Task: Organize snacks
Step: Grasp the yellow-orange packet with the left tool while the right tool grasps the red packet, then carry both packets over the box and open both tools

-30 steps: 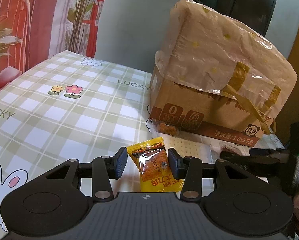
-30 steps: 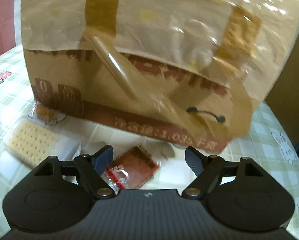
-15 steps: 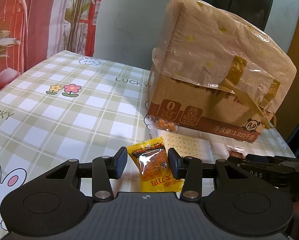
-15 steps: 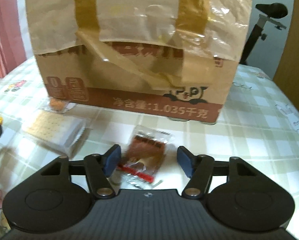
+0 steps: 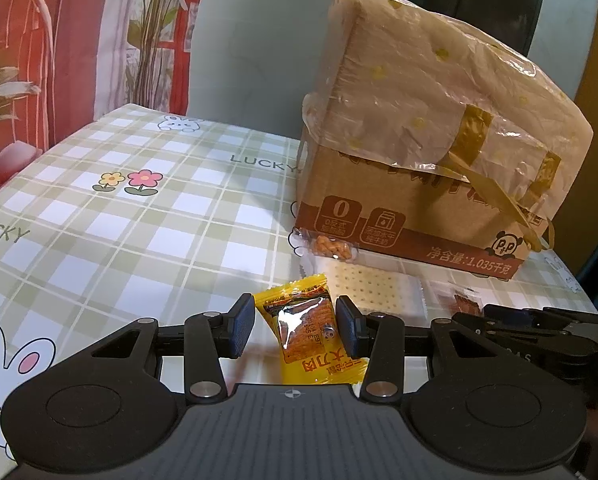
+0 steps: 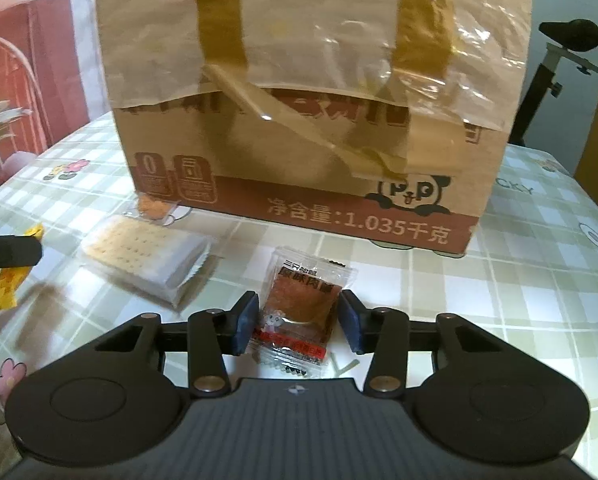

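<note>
- 2 grippers, 1 packet apiece – that's the picture right now.
- Left wrist view: left gripper [image 5: 295, 326] has its pads either side of the yellow snack packet [image 5: 311, 340]; right pad [image 5: 347, 330] looks to touch the wrapper, left pad [image 5: 241, 330] shows a sliver of gap, so I can't tell if it's truly pinched or just bracketed. Jaws look the same width as 1 s ago, packet sits the same between them – no change on this side.
- Same view, far right: right gripper [image 5: 495, 320] has slid fwd and now sits right at the brown snack packet [image 5: 465, 300]; 1 s ago it was further back.
- Cracker pack [image 5: 373, 290] and small orange snack bag [image 5: 335, 246] lie untouched in front of the cardboard box [image 5: 411, 200], on the checked tablecloth [image 5: 139, 220].
- Right wrist view: big change here. Right gripper [image 6: 297, 322] was wide apart 1 s ago w/ the packet off-centre; now the jaws have narrowed and the brown snack packet [image 6: 299, 312] is centred, pads near both edges. Small gaps show – not clamped yet, by my read.
- Box [image 6: 299, 152] fills the bkgd, cracker pack [image 6: 147, 256] to the left.
- Meaning: right side looks 1 squeeze from a grasp; then both packets could be lifted for sorting.
</note>
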The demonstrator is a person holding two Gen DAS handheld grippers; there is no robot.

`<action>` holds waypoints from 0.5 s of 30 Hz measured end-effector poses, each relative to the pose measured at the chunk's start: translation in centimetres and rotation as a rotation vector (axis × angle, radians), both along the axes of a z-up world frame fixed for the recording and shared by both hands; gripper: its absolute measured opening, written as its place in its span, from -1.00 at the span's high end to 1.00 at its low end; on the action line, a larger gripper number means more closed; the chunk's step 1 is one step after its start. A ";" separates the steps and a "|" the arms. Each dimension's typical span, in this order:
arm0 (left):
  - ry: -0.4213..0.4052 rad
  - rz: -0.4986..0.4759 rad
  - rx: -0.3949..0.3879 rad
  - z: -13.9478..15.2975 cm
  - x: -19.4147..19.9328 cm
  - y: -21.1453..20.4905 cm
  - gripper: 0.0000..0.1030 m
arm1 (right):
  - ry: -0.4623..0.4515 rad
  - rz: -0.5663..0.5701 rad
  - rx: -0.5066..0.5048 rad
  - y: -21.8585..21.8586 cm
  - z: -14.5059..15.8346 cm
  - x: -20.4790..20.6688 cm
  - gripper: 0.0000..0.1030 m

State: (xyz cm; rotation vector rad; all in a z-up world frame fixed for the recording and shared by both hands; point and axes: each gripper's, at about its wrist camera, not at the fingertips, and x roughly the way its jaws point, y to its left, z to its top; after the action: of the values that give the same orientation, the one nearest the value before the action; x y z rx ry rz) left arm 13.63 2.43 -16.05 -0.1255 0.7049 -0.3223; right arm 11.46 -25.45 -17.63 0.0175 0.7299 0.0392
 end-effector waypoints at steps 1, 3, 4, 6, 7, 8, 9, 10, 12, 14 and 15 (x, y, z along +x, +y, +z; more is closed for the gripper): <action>-0.002 0.000 0.002 0.0 0.0 0.0 0.10 | 0.000 0.008 0.006 0.1 0.0 -0.1 0.12; -0.007 0.001 0.007 0.2 -0.1 0.0 0.10 | -0.012 0.012 0.017 0.1 0.3 -0.3 0.12; -0.010 0.000 0.009 0.2 -0.1 0.0 0.09 | -0.020 0.014 0.020 0.0 0.5 -0.4 0.12; -0.013 -0.003 0.013 0.3 -0.2 -0.1 0.10 | -0.034 0.017 0.038 -0.2 0.9 -0.7 0.12; -0.015 -0.006 0.014 0.4 -0.3 -0.1 0.10 | -0.038 0.021 0.046 -0.3 1.1 -0.8 0.12; -0.020 -0.009 0.016 0.5 -0.3 -0.2 0.09 | -0.042 0.029 0.054 -0.4 1.4 -1.0 0.12; -0.026 -0.011 0.020 0.7 -0.4 -0.3 0.10 | -0.046 0.041 0.061 -0.3 1.6 -1.2 0.12; -0.035 -0.015 0.023 0.9 -0.5 -0.4 0.10 | -0.052 0.056 0.069 -0.2 1.8 -1.4 0.12; -0.053 -0.019 0.029 1.5 -0.7 -0.5 0.09 | -0.066 0.086 0.078 0.1 2.3 -1.9 0.12; -0.076 -0.023 0.032 2.1 -0.8 -0.6 0.09 | -0.088 0.117 0.090 0.4 3.0 -2.3 0.12; -0.091 -0.026 0.036 2.6 -0.9 -0.6 0.09 | -0.104 0.134 0.101 0.5 3.4 -2.5 0.12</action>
State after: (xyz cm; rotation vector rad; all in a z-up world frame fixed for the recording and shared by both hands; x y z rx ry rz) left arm 12.77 1.81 -13.41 -0.0668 0.6223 -0.3375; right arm 8.97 -24.93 -14.20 0.0629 0.6234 0.2035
